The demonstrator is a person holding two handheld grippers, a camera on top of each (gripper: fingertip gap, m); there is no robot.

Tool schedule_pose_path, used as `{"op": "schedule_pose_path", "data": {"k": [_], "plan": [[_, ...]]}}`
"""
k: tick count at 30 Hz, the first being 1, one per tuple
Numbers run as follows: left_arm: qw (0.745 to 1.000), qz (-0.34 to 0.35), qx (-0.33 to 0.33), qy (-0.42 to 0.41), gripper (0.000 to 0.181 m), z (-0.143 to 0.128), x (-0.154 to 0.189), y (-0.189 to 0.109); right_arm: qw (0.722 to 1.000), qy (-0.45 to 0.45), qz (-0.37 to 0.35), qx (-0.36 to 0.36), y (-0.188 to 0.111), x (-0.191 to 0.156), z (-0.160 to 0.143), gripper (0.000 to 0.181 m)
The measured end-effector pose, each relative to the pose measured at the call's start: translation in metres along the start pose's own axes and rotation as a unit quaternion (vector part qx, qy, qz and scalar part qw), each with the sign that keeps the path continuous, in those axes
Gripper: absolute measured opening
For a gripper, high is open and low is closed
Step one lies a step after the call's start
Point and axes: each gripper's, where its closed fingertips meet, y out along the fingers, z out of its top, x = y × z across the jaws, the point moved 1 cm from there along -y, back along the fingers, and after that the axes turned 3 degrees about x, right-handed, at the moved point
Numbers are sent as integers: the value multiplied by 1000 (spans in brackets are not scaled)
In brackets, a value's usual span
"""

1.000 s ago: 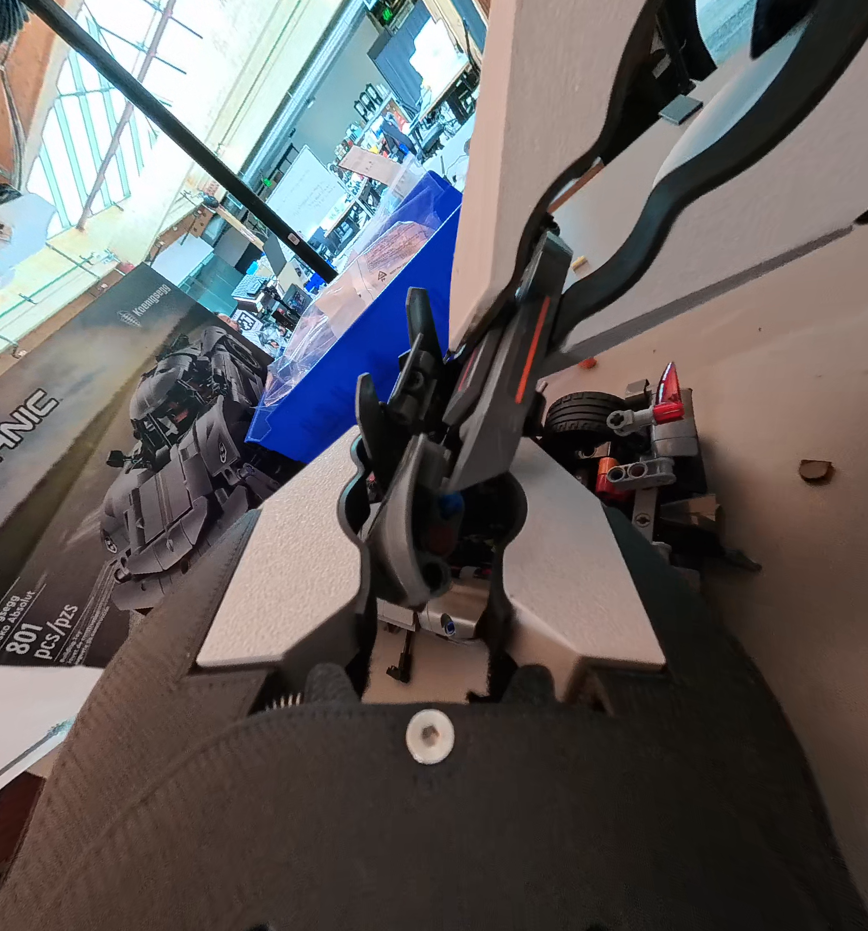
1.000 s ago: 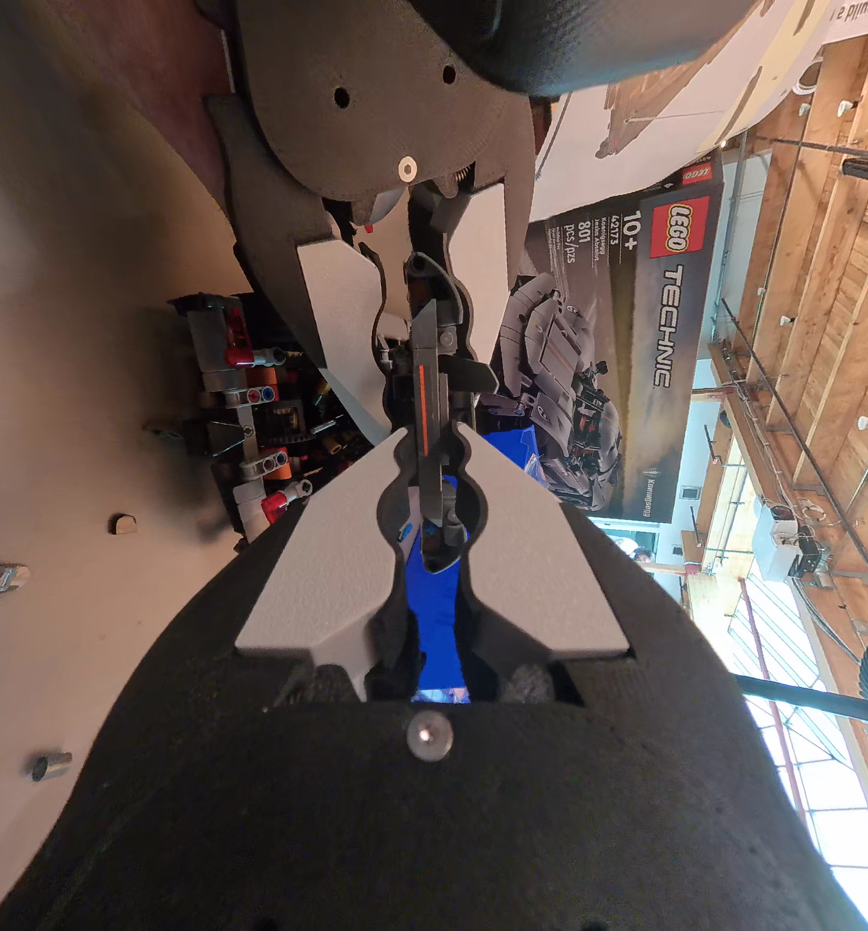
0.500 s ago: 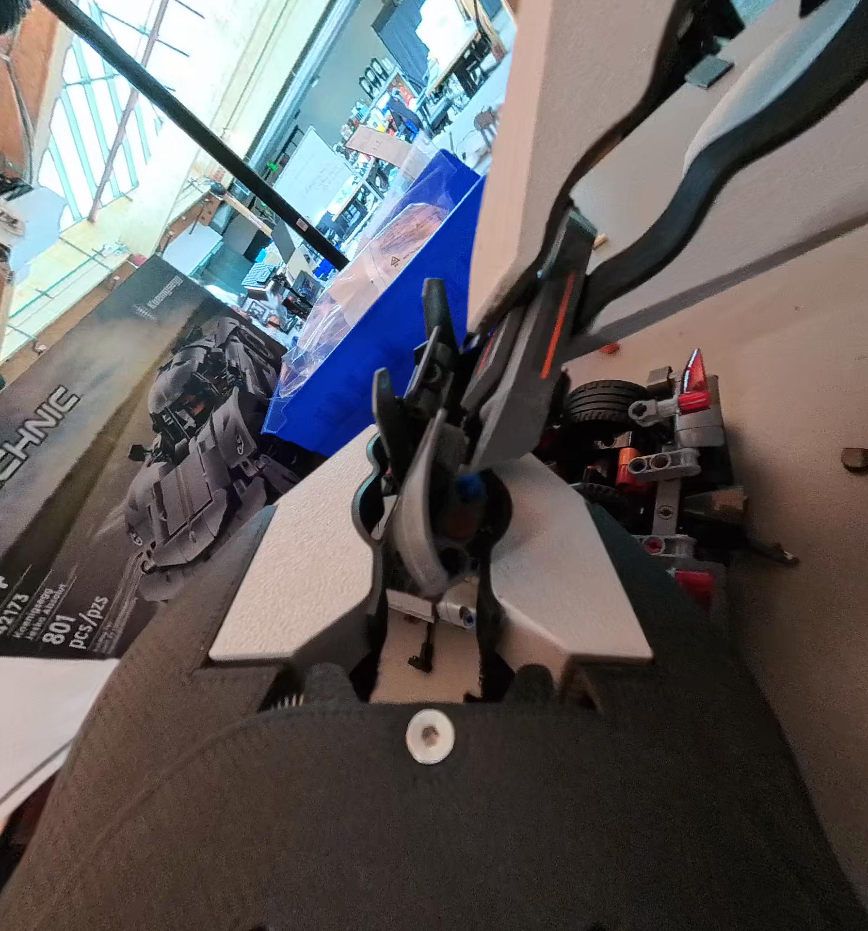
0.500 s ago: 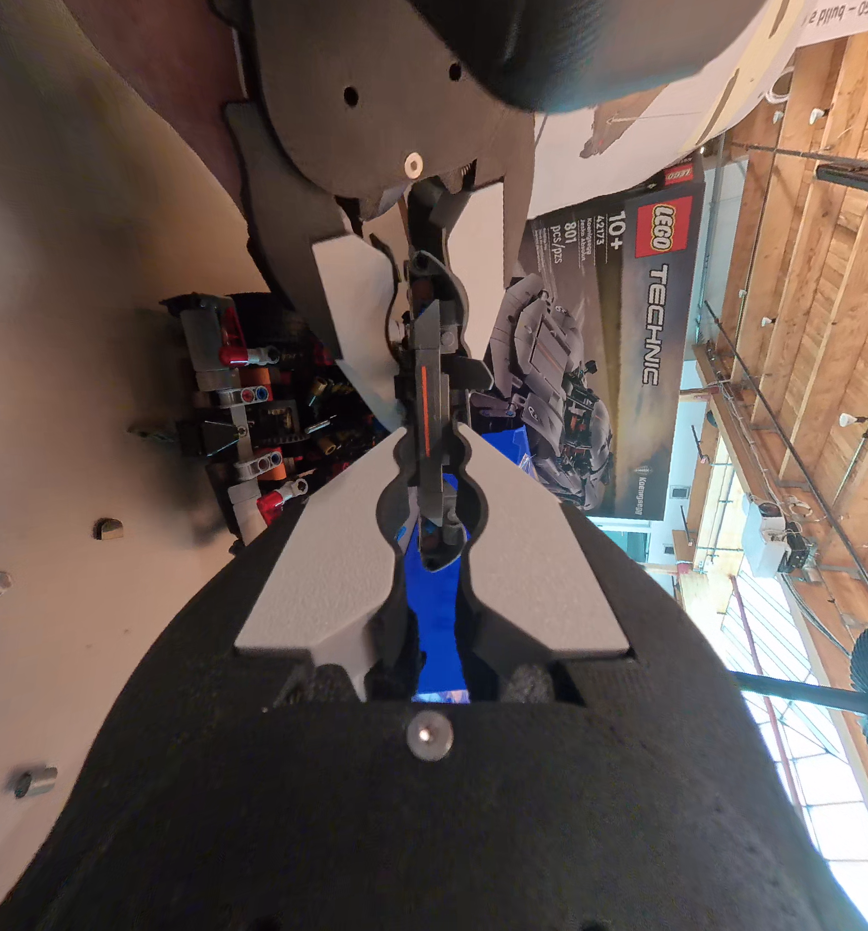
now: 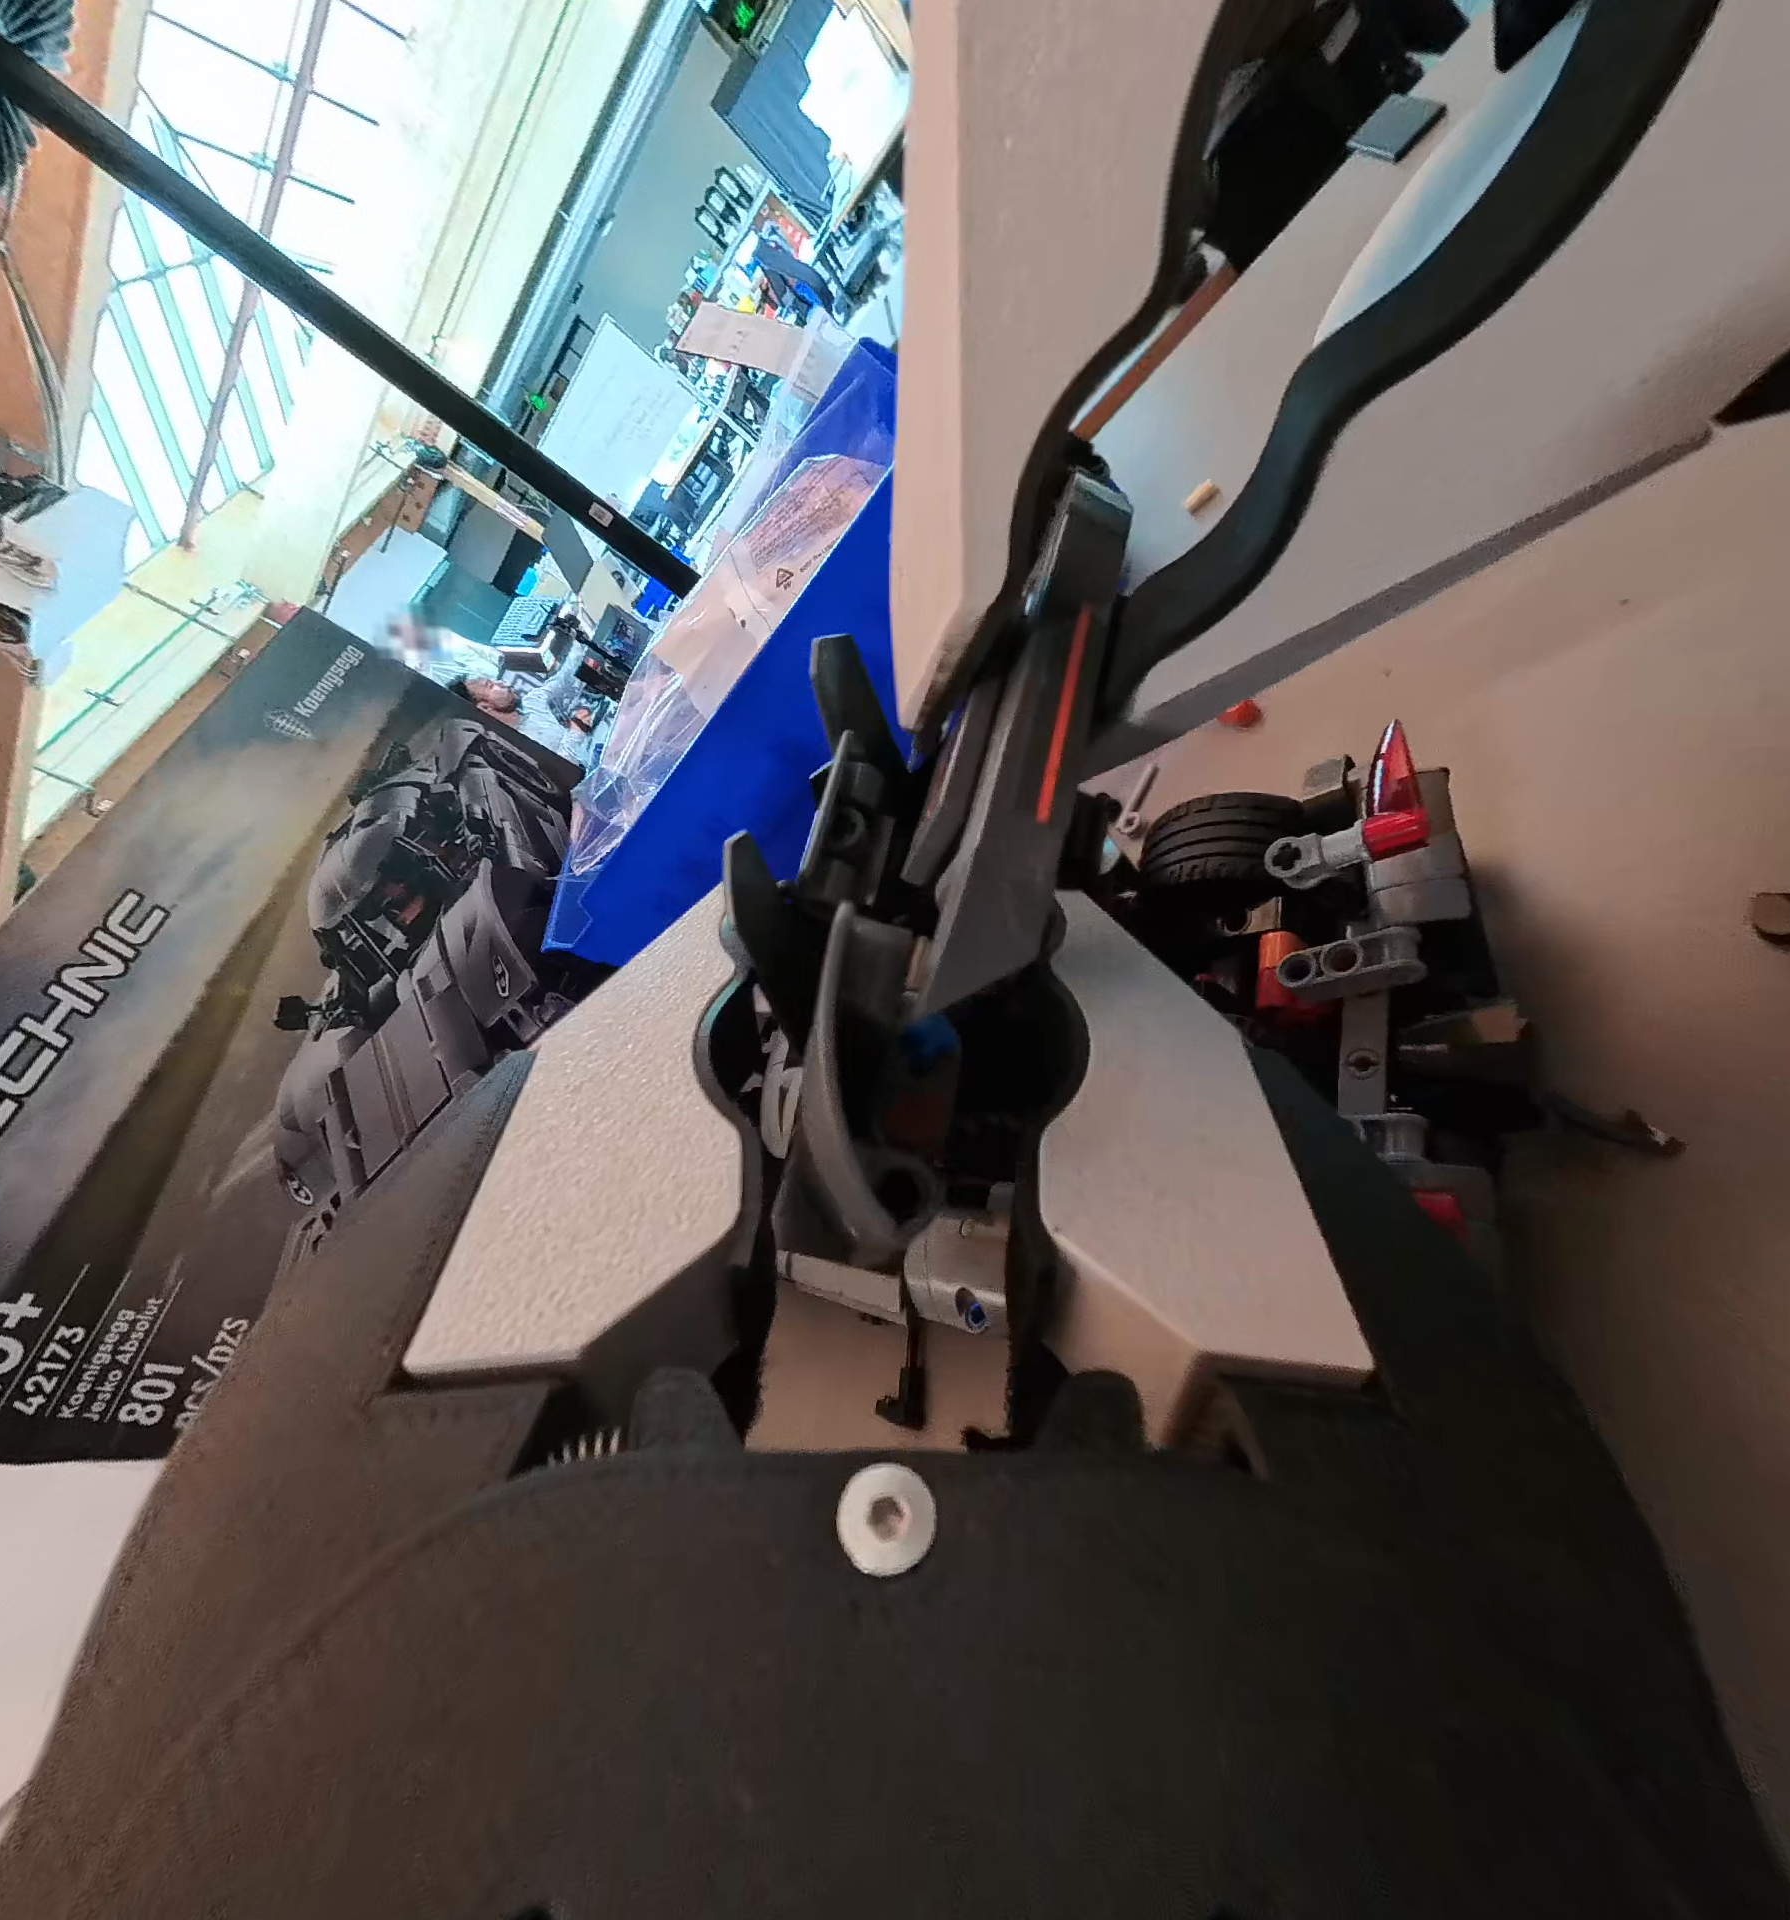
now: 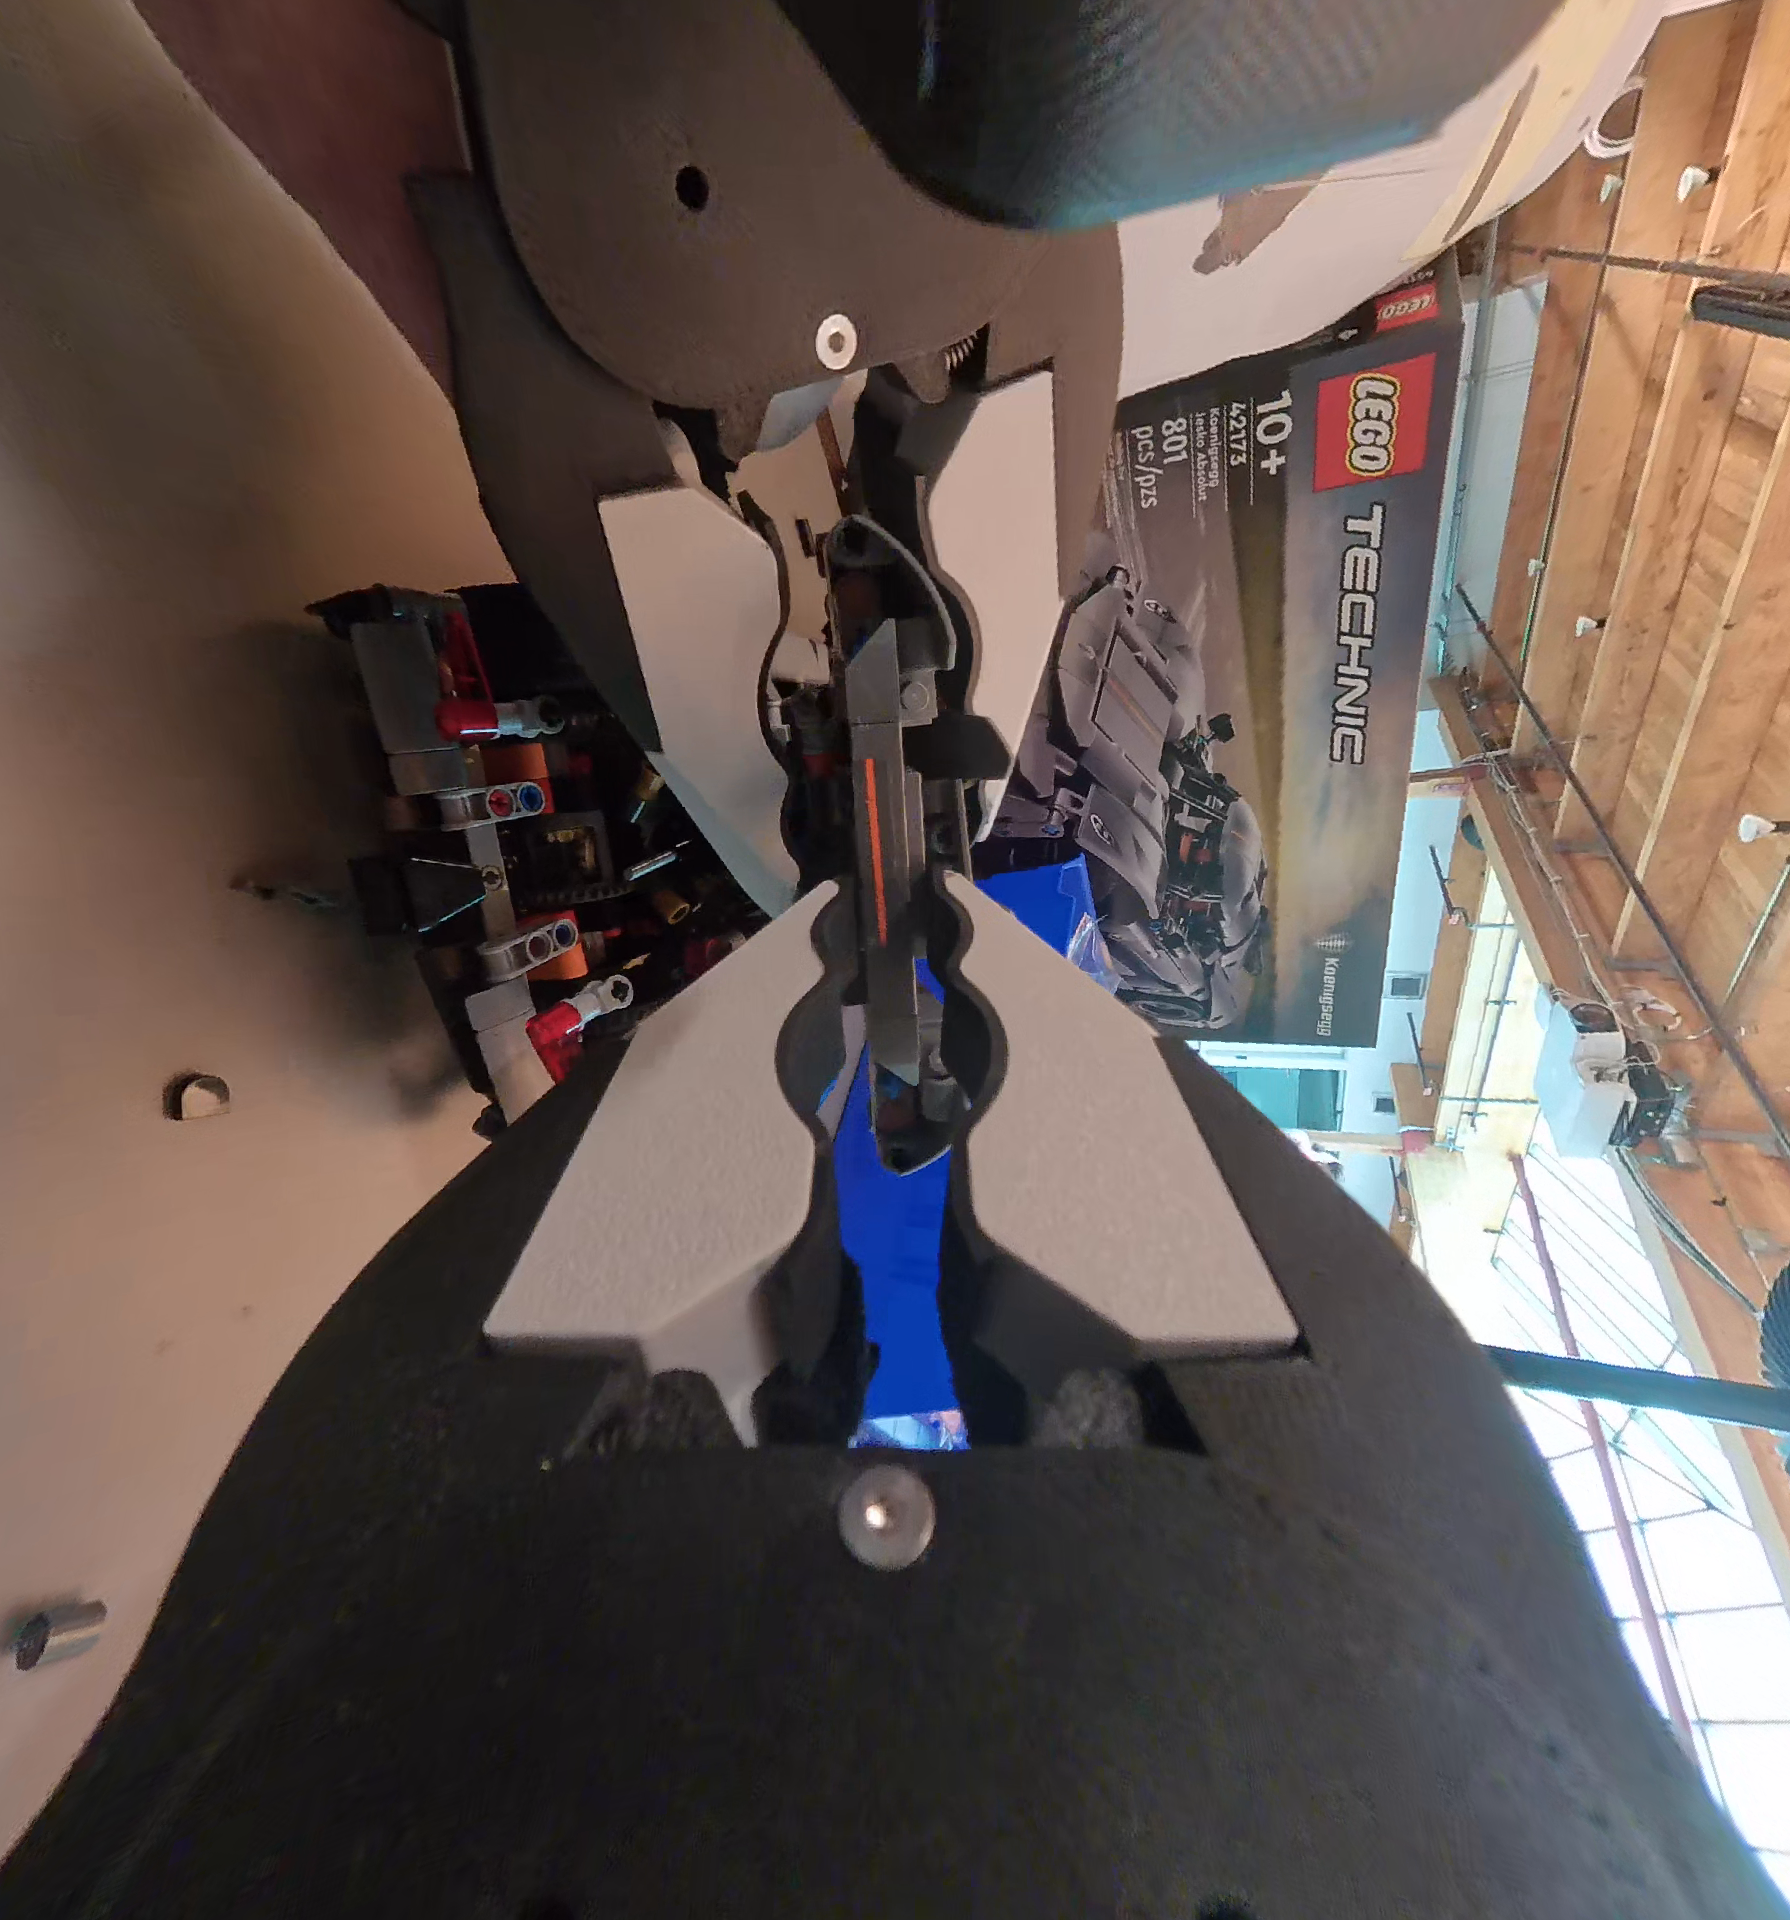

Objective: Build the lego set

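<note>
Both tongs grip one dark grey panel sub-assembly from opposite ends, held in the air between them. Right tongs are clenched on the orange-striped panel; left tongs are clenched on the curved-fender end. Likely reason: two-ended hold braces the parts for pressing together. The part-built car chassis waits on the bench, beside the set box.

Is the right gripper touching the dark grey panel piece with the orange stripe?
Touching. In the right wrist view, the right gripper closes its two fingers directly against both sides of the dark grey panel piece with the orange stripe, with no gap visible.
</note>
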Motion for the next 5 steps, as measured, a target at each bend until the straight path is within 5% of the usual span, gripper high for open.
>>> {"op": "schedule_pose_path", "data": {"k": [5], "plan": [[1000, 13, -5, -4, 33, -4, -6, 0, 1000, -4, -9, 11, -1, 3, 4, 10]]}}
